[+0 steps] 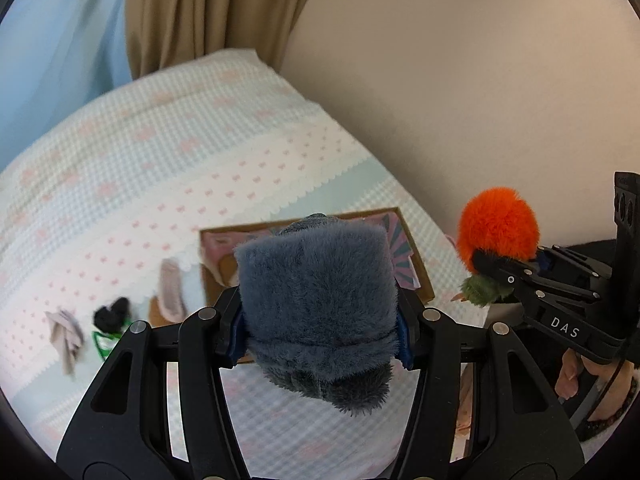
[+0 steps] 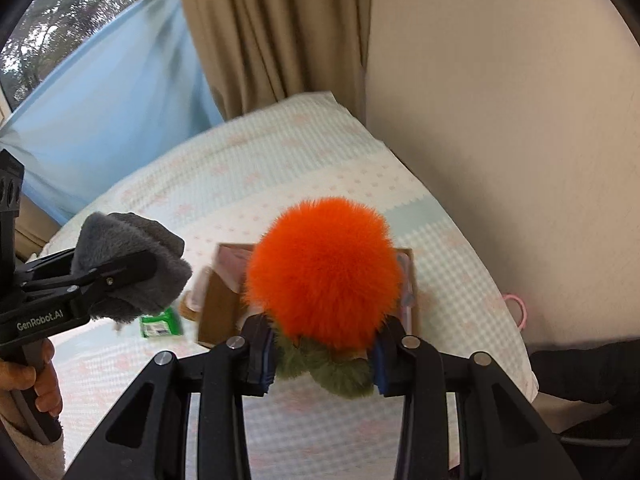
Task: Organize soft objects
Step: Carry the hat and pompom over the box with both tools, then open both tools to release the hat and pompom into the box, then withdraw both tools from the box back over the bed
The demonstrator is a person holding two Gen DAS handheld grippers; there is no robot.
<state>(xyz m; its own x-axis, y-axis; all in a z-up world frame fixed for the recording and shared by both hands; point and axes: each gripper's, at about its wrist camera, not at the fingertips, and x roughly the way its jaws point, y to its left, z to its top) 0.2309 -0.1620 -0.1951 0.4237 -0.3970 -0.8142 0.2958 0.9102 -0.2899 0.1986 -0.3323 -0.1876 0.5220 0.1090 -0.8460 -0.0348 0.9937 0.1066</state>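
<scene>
My left gripper (image 1: 320, 336) is shut on a grey-blue plush toy (image 1: 316, 300) and holds it above the bed; gripper (image 2: 132, 276) and toy (image 2: 120, 240) also show at the left of the right wrist view. My right gripper (image 2: 322, 360) is shut on a fluffy orange plush (image 2: 324, 272) with a green leafy base (image 2: 332, 368), held in the air; the plush (image 1: 498, 224) shows at the right of the left wrist view. An open cardboard box (image 1: 416, 264) lies on the bed below both toys, also in the right wrist view (image 2: 218, 308).
The bed (image 1: 200, 160) has a pale checked cover. A pink slipper (image 1: 171, 292), a black item (image 1: 112, 314), a beige cloth (image 1: 64, 336) and a green packet (image 2: 160, 322) lie left of the box. A wall (image 1: 480, 80) runs along the right, curtains (image 1: 200, 8) behind.
</scene>
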